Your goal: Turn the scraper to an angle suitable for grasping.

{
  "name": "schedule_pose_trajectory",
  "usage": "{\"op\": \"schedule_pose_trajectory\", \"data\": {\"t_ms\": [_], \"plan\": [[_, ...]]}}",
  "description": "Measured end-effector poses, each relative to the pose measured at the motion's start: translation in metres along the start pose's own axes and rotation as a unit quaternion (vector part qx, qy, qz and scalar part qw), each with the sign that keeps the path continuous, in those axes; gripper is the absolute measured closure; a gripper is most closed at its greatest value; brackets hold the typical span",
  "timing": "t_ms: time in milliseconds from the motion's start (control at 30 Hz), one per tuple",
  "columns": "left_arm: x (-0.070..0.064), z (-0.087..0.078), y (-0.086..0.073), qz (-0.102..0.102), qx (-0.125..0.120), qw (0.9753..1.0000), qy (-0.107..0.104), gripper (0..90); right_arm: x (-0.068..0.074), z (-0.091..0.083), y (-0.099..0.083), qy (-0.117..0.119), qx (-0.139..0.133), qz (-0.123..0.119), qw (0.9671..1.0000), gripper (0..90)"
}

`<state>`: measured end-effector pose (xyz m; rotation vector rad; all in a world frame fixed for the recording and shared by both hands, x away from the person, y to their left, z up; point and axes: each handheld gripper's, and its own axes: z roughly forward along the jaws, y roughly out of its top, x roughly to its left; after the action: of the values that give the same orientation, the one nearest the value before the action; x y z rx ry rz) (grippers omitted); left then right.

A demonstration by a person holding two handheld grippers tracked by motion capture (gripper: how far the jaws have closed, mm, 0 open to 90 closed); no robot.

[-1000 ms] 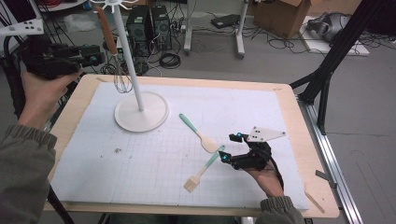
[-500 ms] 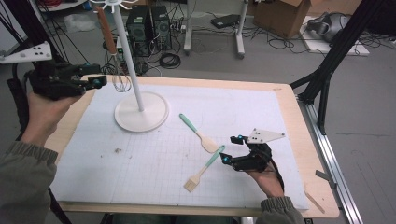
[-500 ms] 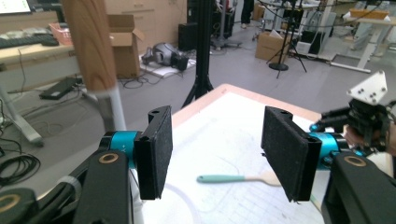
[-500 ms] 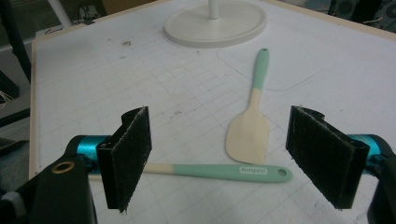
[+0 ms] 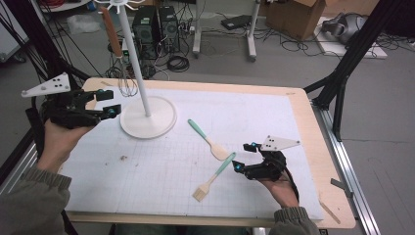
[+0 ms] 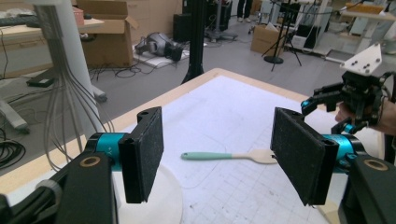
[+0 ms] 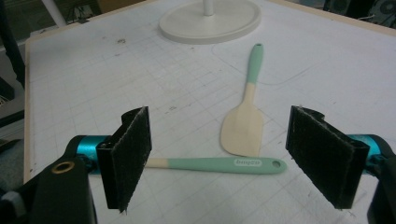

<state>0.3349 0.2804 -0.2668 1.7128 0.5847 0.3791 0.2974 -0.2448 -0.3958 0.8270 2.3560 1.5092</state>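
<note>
A white stand [image 5: 148, 117] with a round base and a tall pole rises at the mat's back left. A whisk [image 5: 126, 82] with a brown handle hangs from its top. A teal-handled spatula [image 5: 208, 139] and a teal-handled brush [image 5: 215, 174] lie mid-mat, almost touching. My left gripper [image 5: 110, 102] is open in the air just left of the base, beside the whisk wires [image 6: 60, 107]. My right gripper [image 5: 243, 156] is open, just right of the brush handle [image 7: 219, 164] and the spatula blade [image 7: 243, 128]. The left gripper [image 6: 219, 154] and right gripper [image 7: 224, 158] hold nothing.
The white gridded mat [image 5: 166, 181] covers most of the wooden table [image 5: 313, 122]. Black frame legs [image 5: 342, 73] stand off the right edge. Cables, computer towers and a cardboard box sit on the floor beyond the far edge.
My left gripper has come in from beyond the table's left edge, moving right and down toward the stand's base. The right gripper has hardly moved.
</note>
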Motion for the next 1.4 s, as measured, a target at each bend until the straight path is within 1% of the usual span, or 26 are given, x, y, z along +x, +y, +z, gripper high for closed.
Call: {"op": "schedule_pose_trajectory", "data": {"t_ms": [100, 200, 233, 300, 367, 433, 533, 567, 800, 1067, 1133, 1233, 1333, 1400], "plan": [[-0.002, 0.0, -0.004, 0.005, 0.004, 1.0, 0.006, 32.5, 0.0, 0.0, 0.0, -0.001, 0.0, -0.001, 1.0, 21.4], [-0.005, 0.0, -0.007, 0.002, 0.001, 1.0, 0.005, 31.4, 0.0, -0.001, 0.0, -0.002, 0.0, -0.005, 1.0, 21.4], [-0.007, 0.0, -0.008, 0.005, 0.002, 1.0, 0.007, 30.9, 0.0, -0.001, 0.0, -0.002, 0.002, -0.005, 1.0, 21.4], [-0.009, 0.001, -0.009, 0.003, 0.002, 1.0, 0.008, 29.3, 0.001, -0.001, 0.0, -0.003, 0.001, -0.006, 1.0, 21.4], [-0.012, 0.002, -0.01, 0.012, 0.012, 0.9998, 0.011, 28.8, 0.001, -0.001, 0.001, -0.003, -0.003, -0.007, 1.0, 21.4], [-0.015, 0.003, -0.012, 0.014, 0.016, 0.9997, 0.014, 26.5, 0.002, 0.0, 0.001, -0.002, 0.0, -0.009, 1.0, 21.4], [-0.018, 0.003, -0.016, 0.013, 0.016, 0.9998, 0.008, 25.9, 0.003, 0.001, 0.0, -0.004, 0.007, -0.013, 0.9999, 21.4], [-0.019, 0.003, -0.017, 0.015, 0.018, 0.9997, 0.009, 25.8, 0.003, 0.002, 0.0, -0.005, 0.009, -0.017, 0.9998, 21.4], [-0.026, 0.0, -0.026, 0.021, 0.021, 0.9994, 0.014, 24.1, 0.005, 0.001, 0.0, -0.006, 0.009, -0.019, 0.9998, 21.4], [-0.032, -0.005, -0.038, 0.023, 0.021, 0.9993, 0.018, 24.2, 0.008, 0.001, 0.001, -0.006, 0.009, -0.022, 0.9997, 21.4], [-0.034, -0.005, -0.042, 0.028, 0.025, 0.9992, 0.014, 24.2, 0.009, 0.001, 0.001, -0.006, 0.01, -0.023, 0.9997, 21.4], [-0.038, -0.004, -0.048, 0.034, 0.031, 0.9988, 0.014, 24.4, 0.009, 0.002, 0.001, -0.008, 0.01, -0.026, 0.9996, 21.4], [-0.04, -0.003, -0.053, 0.034, 0.031, 0.9989, 0.011, 24.4, 0.009, 0.003, 0.001, -0.008, 0.011, -0.025, 0.9996, 21.4], [-0.042, -0.001, -0.056, 0.031, 0.032, 0.9989, 0.013, 23.3, 0.01, 0.003, 0.002, -0.012, 0.011, -0.024, 0.9996, 21.4]]}}
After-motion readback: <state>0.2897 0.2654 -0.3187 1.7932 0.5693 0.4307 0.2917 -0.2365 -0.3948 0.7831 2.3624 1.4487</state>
